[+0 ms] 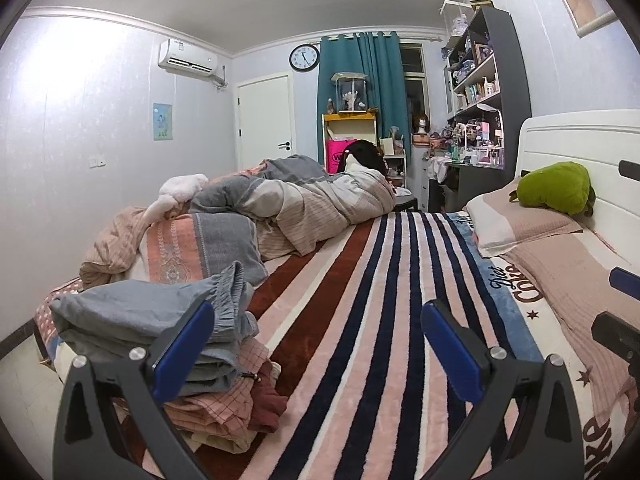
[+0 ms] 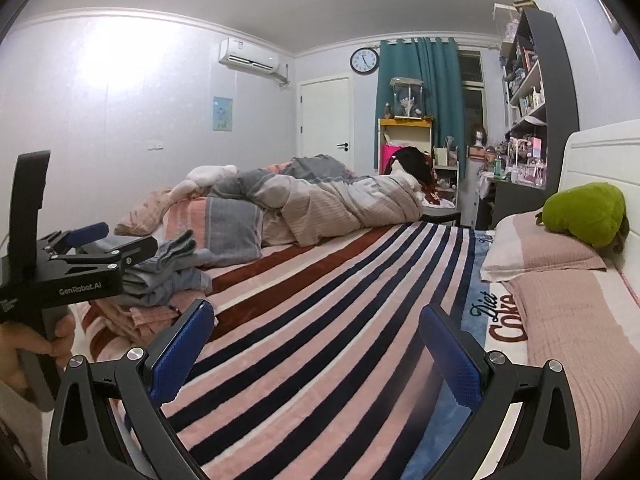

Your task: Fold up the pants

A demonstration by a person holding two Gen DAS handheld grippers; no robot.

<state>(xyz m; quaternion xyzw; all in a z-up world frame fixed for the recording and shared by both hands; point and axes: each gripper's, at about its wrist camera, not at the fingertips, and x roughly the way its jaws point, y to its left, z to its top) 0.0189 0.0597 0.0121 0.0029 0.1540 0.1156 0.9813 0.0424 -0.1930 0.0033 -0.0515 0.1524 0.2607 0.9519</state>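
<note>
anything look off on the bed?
Mostly the grey pants: they top the stack of clothes with the waistband bunched and sticking up, not flat. The quilt behind is heaped. Both grippers' jaws are open and empty.

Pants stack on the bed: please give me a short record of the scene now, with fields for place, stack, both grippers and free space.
place: striped blanket on a bed
stack: folded grey pants on top of pink checked clothes
left gripper: open, empty, beside the stack
right gripper: open, empty, over the blanket
free space: bare blanket in the middle; pillow at the right
</note>
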